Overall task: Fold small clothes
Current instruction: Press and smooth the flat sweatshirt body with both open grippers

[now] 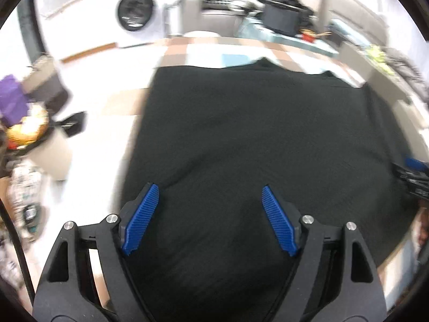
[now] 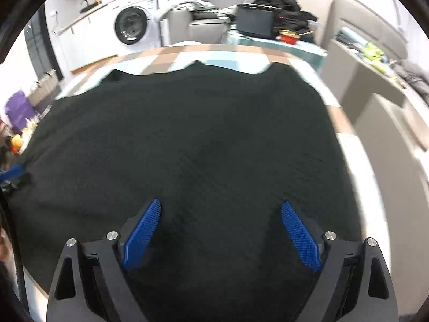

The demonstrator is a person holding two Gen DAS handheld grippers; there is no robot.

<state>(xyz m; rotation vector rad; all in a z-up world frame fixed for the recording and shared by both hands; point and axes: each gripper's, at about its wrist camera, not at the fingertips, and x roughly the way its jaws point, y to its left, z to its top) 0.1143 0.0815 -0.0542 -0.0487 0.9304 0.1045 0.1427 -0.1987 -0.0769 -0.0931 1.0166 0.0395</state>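
A black cloth (image 1: 254, 139) lies flat on the checked worktop (image 1: 203, 51). The left claw (image 1: 210, 196) and the right claw (image 2: 221, 209) hang over it, both wide and empty.

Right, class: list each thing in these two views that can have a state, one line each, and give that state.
Black knitted garment: spread flat on the checked table, not yet folded.
Left gripper: open, blue fingers apart above the cloth, nothing between them.
Right gripper: open, nothing held.
White front-loading washing machine: door shut.
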